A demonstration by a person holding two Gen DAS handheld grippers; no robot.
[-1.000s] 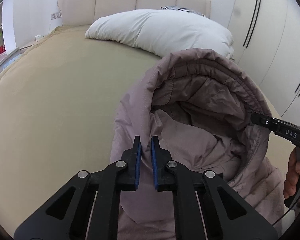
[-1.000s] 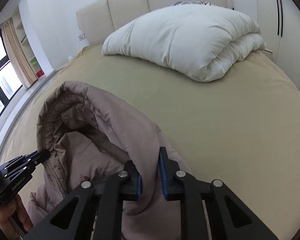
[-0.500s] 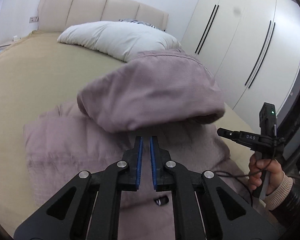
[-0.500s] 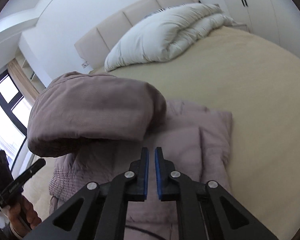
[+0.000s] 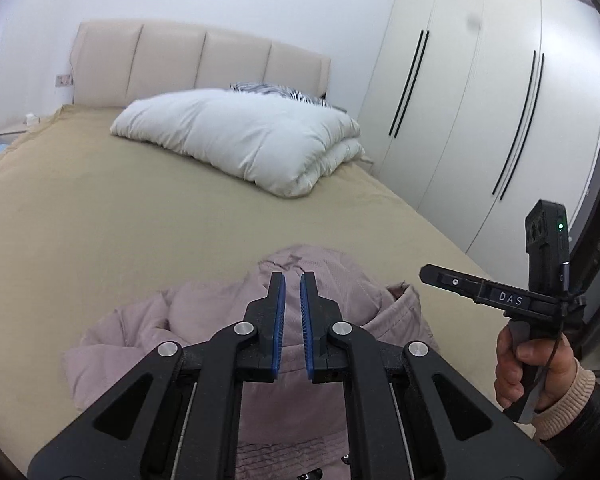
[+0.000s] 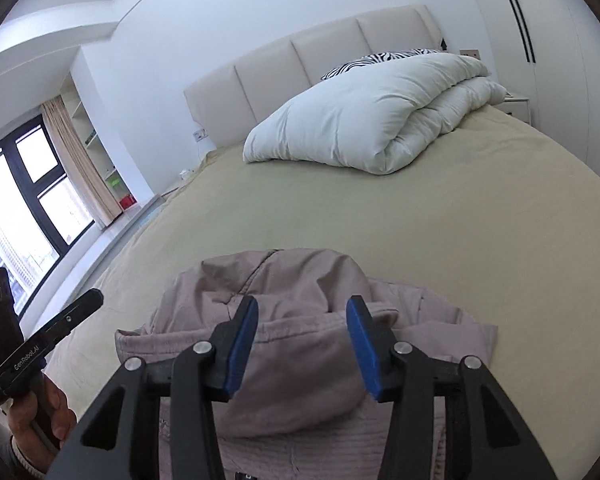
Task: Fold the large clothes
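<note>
Lying crumpled on the tan bed (image 5: 100, 216) is a mauve puffy jacket (image 6: 300, 368), hood folded over, well apart from the white duvet (image 5: 252, 140) near the headboard (image 6: 300, 60). Left claw (image 5: 293, 280) is staying clenched, empty; right claw (image 6: 302, 306) is opening, nothing between.

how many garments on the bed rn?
1: a mauve hooded jacket at the near end of the tan bed, below both claws. More may lie out of frame.
</note>
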